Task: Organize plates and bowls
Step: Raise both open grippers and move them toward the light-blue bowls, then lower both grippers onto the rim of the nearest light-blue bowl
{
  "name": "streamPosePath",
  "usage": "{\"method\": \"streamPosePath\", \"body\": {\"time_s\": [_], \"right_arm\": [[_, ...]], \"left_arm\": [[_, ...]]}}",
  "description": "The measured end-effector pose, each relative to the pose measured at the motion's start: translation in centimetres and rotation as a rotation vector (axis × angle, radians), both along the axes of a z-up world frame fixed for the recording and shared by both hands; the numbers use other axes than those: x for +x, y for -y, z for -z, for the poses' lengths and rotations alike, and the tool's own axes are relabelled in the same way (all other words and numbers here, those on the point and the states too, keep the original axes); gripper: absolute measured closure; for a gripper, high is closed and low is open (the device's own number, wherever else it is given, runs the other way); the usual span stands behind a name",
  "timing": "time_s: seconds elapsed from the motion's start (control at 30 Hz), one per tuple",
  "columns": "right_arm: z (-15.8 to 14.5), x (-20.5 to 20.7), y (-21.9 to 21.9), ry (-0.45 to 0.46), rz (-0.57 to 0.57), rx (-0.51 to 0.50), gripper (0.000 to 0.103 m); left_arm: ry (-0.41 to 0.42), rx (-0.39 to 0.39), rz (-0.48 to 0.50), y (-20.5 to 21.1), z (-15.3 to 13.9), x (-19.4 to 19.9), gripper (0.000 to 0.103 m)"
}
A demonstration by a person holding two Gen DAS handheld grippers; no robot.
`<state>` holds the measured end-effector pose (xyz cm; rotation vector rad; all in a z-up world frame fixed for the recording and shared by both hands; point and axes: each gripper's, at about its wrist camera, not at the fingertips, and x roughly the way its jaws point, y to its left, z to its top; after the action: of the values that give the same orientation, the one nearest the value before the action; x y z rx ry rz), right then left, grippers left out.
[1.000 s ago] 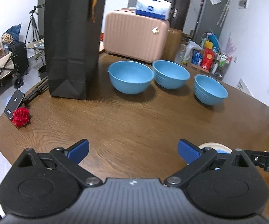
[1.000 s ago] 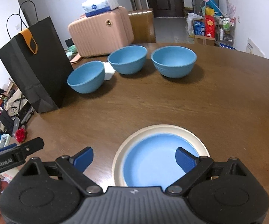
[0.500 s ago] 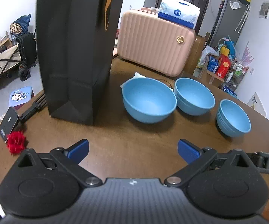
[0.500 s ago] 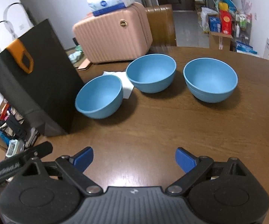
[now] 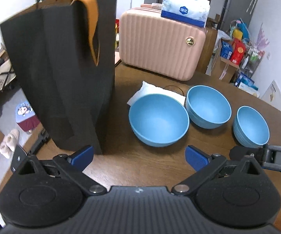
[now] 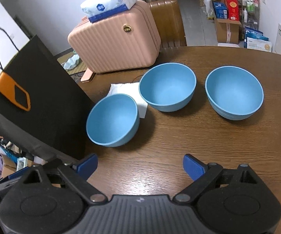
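– Left gripper (image 5: 138, 157), right gripper (image 6: 140, 164)?
– Both spread apart, holding nothing, low centre of frame.
– Bowls?
– Three blue bowls (image 6: 167, 86) mid-frame on wooden table (image 6: 208, 146) (black bag (image 5: 62, 78) at left).

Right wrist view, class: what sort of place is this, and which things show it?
Probably a lived-in home, perhaps a dining area: a wooden table with blue bowls, a pink suitcase beside it, and boxes stacked by the door.

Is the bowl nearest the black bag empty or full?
Empty: the bowl nearest the bag shows bare blue inside in both wrist views.
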<state>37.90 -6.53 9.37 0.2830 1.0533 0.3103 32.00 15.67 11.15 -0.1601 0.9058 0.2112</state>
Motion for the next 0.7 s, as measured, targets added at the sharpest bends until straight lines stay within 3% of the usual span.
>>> {"method": "streamPosePath", "body": {"time_s": [0.23,0.4,0.7], "right_arm": [[-0.5,1.3,-0.2,0.025,0.065,-0.019,0.009],[0.5,2.9,-1.2,0.006,0.112,-0.049,0.01],[2.9,4.0,-2.0,-0.007,0.234,-0.056,0.012]], "left_arm": [[-0.029,0.02,0.14,-0.5,0.7,3.5,0.0],[-0.09,0.025,0.243,-1.4,1.9,7.0,0.001],[-0.121,0.095,0.412,-0.2,4.2,10.4,0.002]]}}
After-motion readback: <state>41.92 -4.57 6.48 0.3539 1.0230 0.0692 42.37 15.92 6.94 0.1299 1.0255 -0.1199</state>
